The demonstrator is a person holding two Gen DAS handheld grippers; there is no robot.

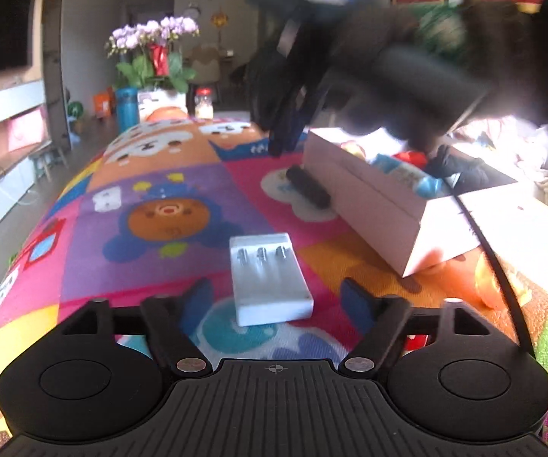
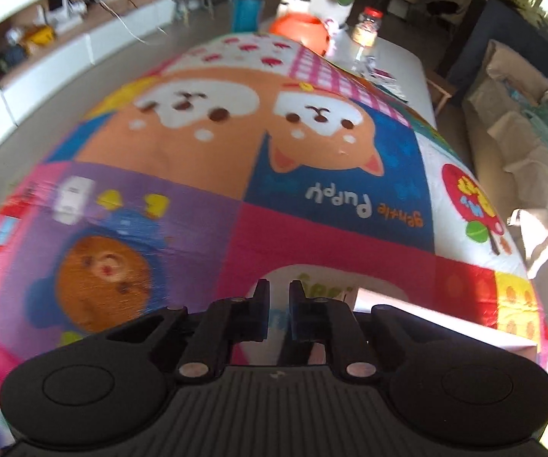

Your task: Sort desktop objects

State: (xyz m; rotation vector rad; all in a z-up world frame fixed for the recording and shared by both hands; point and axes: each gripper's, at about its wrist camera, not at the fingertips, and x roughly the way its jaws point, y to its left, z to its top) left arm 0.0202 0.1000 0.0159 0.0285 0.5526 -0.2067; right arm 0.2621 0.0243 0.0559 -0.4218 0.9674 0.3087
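The left gripper [image 1: 277, 301] hangs low over a bench covered with a bright cartoon-printed cloth [image 1: 152, 190]. Its 2 blue-padded fingers [image 1: 197, 301] stand spread, and a white battery charger [image 1: 270, 282] lies flat on the cloth between them; the pads do not press on it. The charger shows 3 metal-tipped slots on its upper face.

Beyond the charger, a dark cylindrical object [image 1: 308, 186] lies on the cloth just beside the near long wall of a white cardboard box [image 1: 373, 205]. The box stands open and holds several things, among them something red, something light blue and something black; they are too jumbled to name. A black cable [image 1: 491, 251] runs across the box's near corner.

The right gripper [image 1: 285, 129] appears in the left wrist view as a dark, motion-blurred shape above the far end of the box, pointing steeply down toward the cloth. In its own view the right gripper [image 2: 277, 297] has its fingers [image 2: 260, 304] drawn close together, with only a narrow slit between them, and nothing seems to be pinched there, though the blur leaves that uncertain. A corner of the white box shows just right of its fingertips.

At the far end of the bench stand a blue bottle [image 1: 127, 108], a pot of purple flowers [image 1: 155, 57] and a red-lidded jar [image 1: 204, 104].
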